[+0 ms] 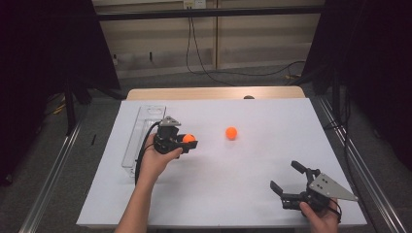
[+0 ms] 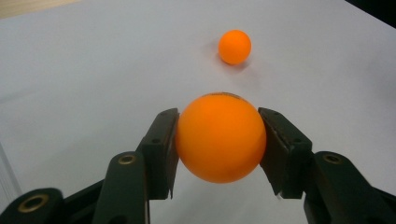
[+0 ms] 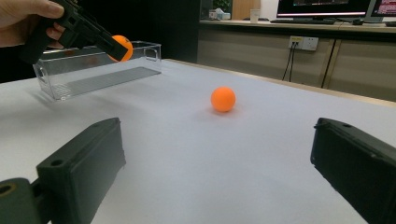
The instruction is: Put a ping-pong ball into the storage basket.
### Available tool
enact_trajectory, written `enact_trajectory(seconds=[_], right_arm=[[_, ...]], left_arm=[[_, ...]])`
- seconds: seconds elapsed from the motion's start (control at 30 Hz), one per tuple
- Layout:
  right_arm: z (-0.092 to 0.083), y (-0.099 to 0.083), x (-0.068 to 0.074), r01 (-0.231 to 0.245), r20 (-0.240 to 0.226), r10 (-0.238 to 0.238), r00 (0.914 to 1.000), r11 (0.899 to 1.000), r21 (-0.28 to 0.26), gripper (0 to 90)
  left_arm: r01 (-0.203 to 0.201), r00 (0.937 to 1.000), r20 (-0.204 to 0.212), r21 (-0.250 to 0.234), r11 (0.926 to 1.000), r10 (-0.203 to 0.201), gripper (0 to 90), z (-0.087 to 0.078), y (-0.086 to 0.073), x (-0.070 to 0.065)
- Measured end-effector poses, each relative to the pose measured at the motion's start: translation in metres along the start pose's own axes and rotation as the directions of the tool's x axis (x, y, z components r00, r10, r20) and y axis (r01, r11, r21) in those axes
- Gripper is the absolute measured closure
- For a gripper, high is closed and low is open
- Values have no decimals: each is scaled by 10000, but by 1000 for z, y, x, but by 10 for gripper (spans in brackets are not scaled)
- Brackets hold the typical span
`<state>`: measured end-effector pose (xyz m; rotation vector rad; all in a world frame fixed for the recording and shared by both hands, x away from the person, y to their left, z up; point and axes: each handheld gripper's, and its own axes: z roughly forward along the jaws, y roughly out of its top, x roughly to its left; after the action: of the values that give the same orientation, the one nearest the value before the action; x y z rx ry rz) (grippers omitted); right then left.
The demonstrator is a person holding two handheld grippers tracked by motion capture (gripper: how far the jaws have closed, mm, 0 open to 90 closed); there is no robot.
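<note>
Two balls: both orange, one gripped, one loose; neither lies in the clear bin yet.
Clear bin (image 1: 141, 138): at about nine o'clock on the bench, long and see-through, nothing inside it as far as the pictures show.
Left hand-held gripper (image 1: 190, 141): just beside the bin, toward the middle of the bench, clenched on the held ball (image 2: 220, 137); both pads press its sides and it hangs clear of the surface.
Loose ball (image 1: 231, 132): near the centre, at about three o'clock from the left hand-held gripper, apart from it and resting on the sheet.
Right hand-held gripper (image 1: 287, 177): at about five o'clock, near the front edge, released, jaws spread wide with nothing between them, facing the loose ball.
Done: by my reading, one ball picked up.
Left: likely carrying it over the bin wall and letting go, then fetching the loose ball.
Bench (image 1: 272, 116): a white sheet covers it; a strip of wood shows at twelve o'clock.
Room: grey floor, dark curtains at both sides, a pale wall behind with cables hanging from a socket.
</note>
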<state>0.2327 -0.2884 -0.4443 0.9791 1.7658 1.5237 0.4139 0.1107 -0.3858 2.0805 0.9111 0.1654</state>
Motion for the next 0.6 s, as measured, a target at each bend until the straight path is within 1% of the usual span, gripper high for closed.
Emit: enact_trajectory(seconds=[0.1,0.27,0.6], right_arm=[[0,0,0,-1,-4,1,10000,10000,4,23],[0,0,0,-4,4,4,10000,10000,-3,23],[0,0,0,-5,-9,5,10000,10000,-2,23]], left_arm=[[-30,10000,-79,9,10000,30,505,-1,0,0],[-12,10000,-89,-49,10000,11,504,-3,0,2],[81,9998,-173,-136,9999,-83,505,-8,0,5]])
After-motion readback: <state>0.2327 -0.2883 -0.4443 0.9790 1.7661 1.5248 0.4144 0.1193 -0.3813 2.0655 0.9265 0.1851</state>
